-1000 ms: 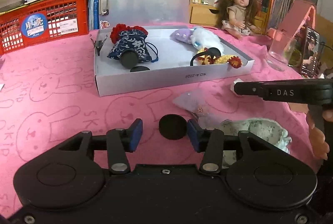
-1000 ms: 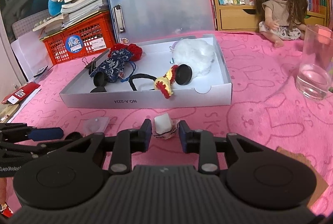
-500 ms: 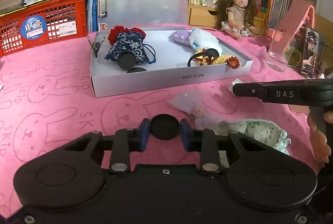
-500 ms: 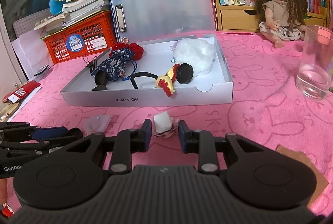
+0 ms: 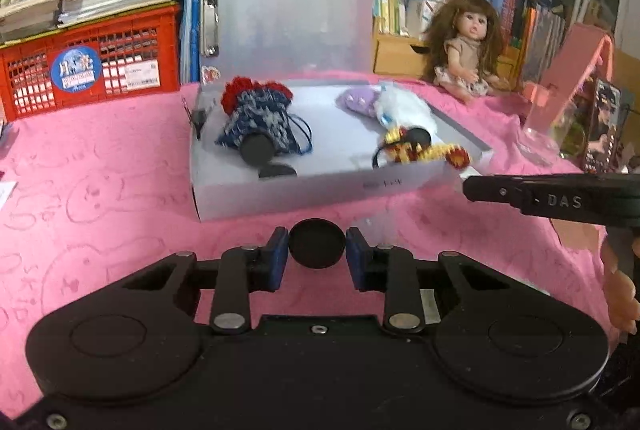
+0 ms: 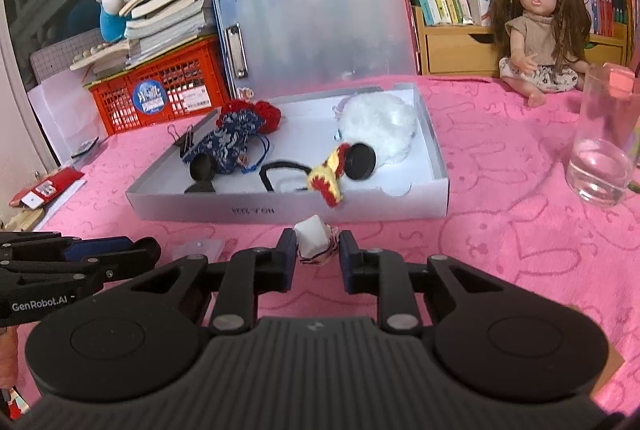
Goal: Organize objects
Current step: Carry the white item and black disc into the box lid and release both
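While both grippers point level at the white tray point(image 6: 438, 202), the left gripper point(image 5: 317, 255) has its jaws clamped on a black disc point(image 5: 317, 243) and the right gripper point(image 6: 318, 255) on a white wrapped lump point(image 6: 314, 240), just before the tray's front wall.

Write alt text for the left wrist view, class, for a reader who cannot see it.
The left gripper is shut on a black disc above a pink cloth. Ahead lies an open white box holding a blue pouch, two more discs and a white plush. A doll sits behind on the right.
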The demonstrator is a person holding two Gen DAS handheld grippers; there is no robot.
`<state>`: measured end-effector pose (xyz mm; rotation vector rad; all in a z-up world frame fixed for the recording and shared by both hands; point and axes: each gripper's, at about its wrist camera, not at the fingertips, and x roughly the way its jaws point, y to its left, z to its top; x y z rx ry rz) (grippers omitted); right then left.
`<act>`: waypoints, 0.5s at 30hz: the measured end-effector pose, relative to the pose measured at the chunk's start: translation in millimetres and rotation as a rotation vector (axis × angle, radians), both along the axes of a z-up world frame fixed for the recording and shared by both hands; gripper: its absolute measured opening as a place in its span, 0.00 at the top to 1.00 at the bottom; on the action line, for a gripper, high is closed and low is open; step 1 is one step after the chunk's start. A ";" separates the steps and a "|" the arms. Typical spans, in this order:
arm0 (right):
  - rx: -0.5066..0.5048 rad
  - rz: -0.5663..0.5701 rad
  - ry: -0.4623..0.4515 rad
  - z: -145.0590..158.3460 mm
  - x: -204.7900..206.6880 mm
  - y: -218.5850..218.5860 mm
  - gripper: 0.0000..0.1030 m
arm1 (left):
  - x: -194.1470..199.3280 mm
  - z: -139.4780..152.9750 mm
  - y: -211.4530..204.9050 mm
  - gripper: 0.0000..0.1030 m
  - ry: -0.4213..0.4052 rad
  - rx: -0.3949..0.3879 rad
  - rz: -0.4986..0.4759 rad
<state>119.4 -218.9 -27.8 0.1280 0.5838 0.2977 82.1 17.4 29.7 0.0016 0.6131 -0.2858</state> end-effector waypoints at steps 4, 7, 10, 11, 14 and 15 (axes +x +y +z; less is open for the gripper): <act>0.010 -0.012 -0.020 10.0 4.3 -3.1 0.75 | 11.5 9.4 4.5 0.71 -0.011 -0.020 0.019; 0.012 -0.021 -0.010 11.8 11.2 -4.6 0.75 | 21.9 12.2 6.2 0.71 -0.009 -0.026 0.032; 0.025 -0.032 0.008 10.9 19.4 -5.4 0.75 | 31.7 11.3 7.1 0.71 0.004 -0.041 0.044; 0.026 -0.033 0.008 11.0 20.8 -5.0 0.75 | 34.8 11.0 7.2 0.71 0.007 -0.043 0.047; 0.017 -0.028 0.006 13.7 27.9 -2.3 0.75 | 43.1 9.8 5.9 0.71 0.012 -0.043 0.057; 0.013 -0.028 0.006 14.5 30.2 -1.2 0.75 | 45.9 9.2 5.6 0.71 0.015 -0.045 0.060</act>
